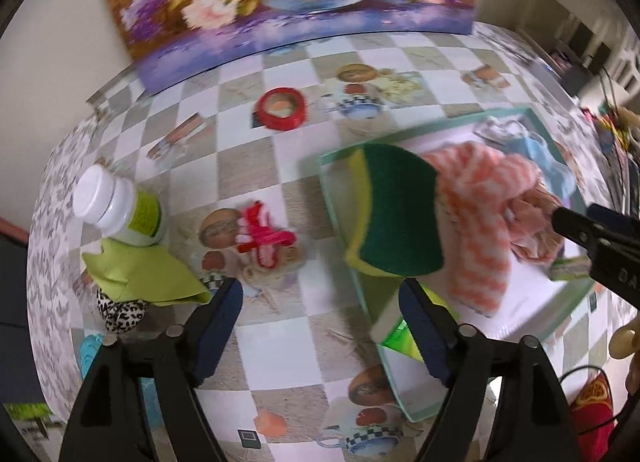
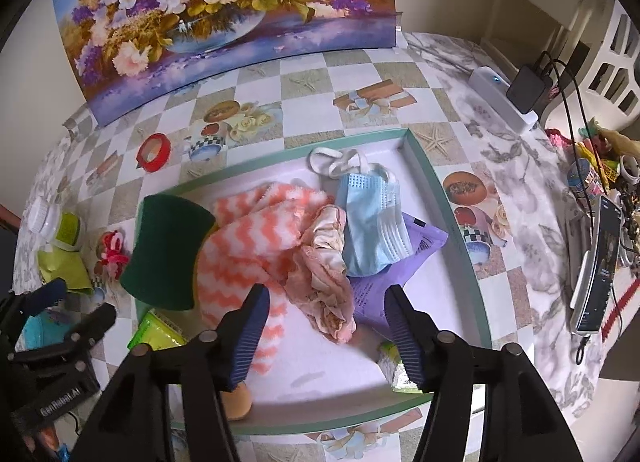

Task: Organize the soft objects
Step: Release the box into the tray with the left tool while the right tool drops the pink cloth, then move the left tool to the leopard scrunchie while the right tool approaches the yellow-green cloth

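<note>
A shallow green-rimmed tray (image 2: 448, 205) holds a green and yellow sponge (image 2: 166, 250), an orange-white chevron cloth (image 2: 248, 238), a pink satin cloth (image 2: 324, 278), a blue face mask (image 2: 372, 221) and a purple sheet (image 2: 424, 242). The sponge (image 1: 396, 213) leans on the tray's left rim (image 1: 332, 197). My left gripper (image 1: 320, 298) is open and empty, just left of the tray. My right gripper (image 2: 326, 310) is open and empty, above the pink cloth. A red-pink yarn piece (image 1: 264, 238), a lime cloth (image 1: 140, 274) and a leopard-print item (image 1: 120, 312) lie on the tablecloth to the left.
A white-capped bottle (image 1: 120, 209) lies by the lime cloth. A red tape roll (image 1: 280, 107) sits further back. A flower painting (image 2: 224, 13) leans on the wall. A phone (image 2: 598, 262), cables and clutter crowd the right edge. A green packet (image 2: 158, 330) sits at the tray's near-left corner.
</note>
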